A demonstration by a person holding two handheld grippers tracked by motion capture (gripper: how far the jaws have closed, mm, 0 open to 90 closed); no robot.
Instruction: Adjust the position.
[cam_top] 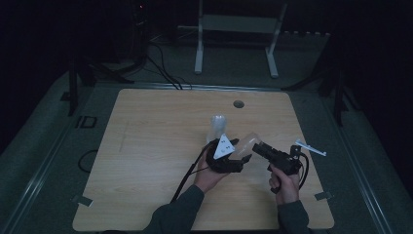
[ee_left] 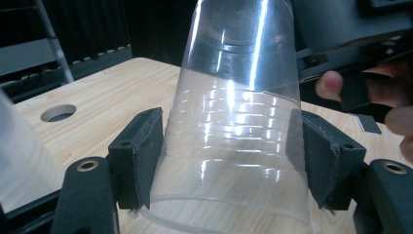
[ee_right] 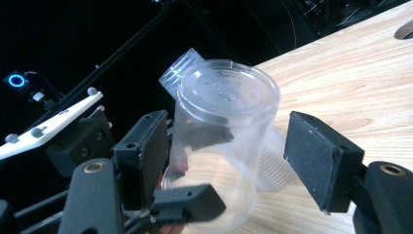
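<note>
A clear plastic cup (cam_top: pixel 249 141) is held above the table between both grippers. In the left gripper view the cup (ee_left: pixel 234 131) fills the space between the jaws, and both pads (ee_left: pixel 141 156) press on its ribbed lower wall. My left gripper (cam_top: pixel 240 161) (ee_left: pixel 229 161) is shut on it. My right gripper (cam_top: pixel 259 149) (ee_right: pixel 234 156) stands around the same cup (ee_right: pixel 221 131) from the base end, its right pad (ee_right: pixel 319 158) clear of the wall. A second clear cup (cam_top: pixel 217 125) stands upside down on the table behind.
The wooden table (cam_top: pixel 156 146) has a round hole (cam_top: pixel 238 104) near its far edge. A white stand (cam_top: pixel 237 29) and cables (cam_top: pixel 163 68) lie on the floor beyond. A white marker bar (cam_top: pixel 311 148) juts from the right gripper.
</note>
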